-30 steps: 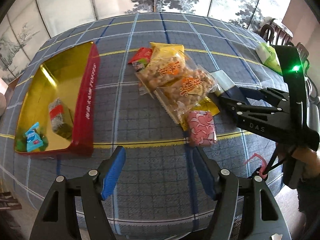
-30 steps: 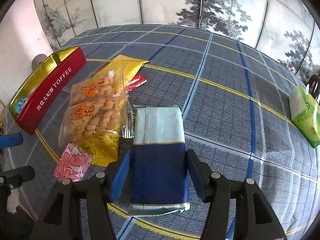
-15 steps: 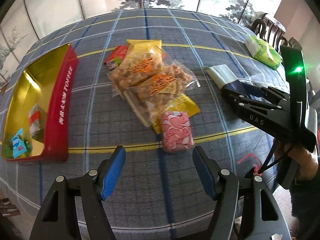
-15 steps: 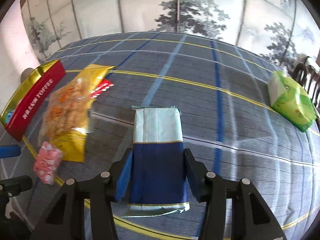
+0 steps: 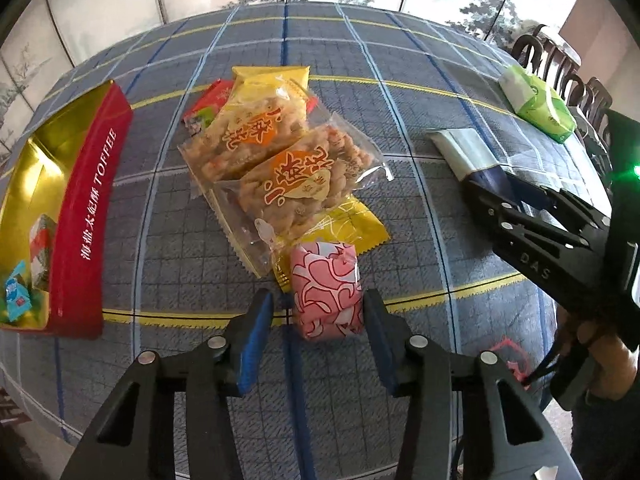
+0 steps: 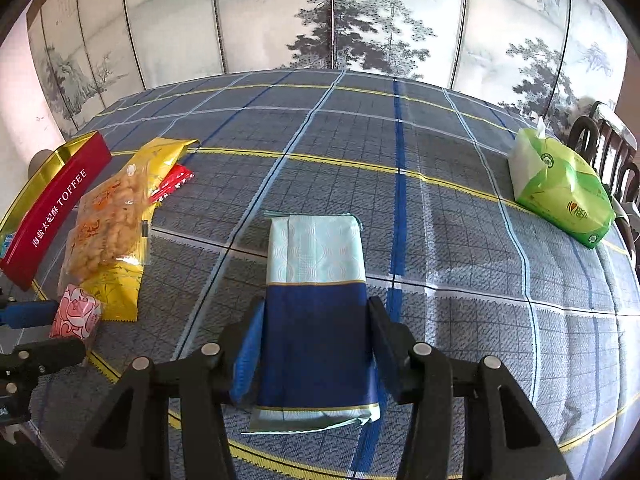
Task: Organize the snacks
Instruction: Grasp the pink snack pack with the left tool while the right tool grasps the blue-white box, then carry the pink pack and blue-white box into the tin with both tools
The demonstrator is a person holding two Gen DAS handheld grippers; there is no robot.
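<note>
The left tongs (image 5: 318, 316) are closing around a pink-patterned snack packet (image 5: 326, 290) lying on the plaid tabletop (image 5: 160, 240); only the right pad seems to touch it. The right tongs (image 6: 316, 332) hold a blue-and-white packet (image 6: 316, 280) by its sides. The red toffee tin (image 5: 86, 216) sits left of the snack pile.

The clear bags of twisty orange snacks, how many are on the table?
2. One clear plastic bag of fried dough twists lies farther back on the yellow packet; the other bag overlaps it, nearer the pink patterned packet. More may hide underneath.
</note>
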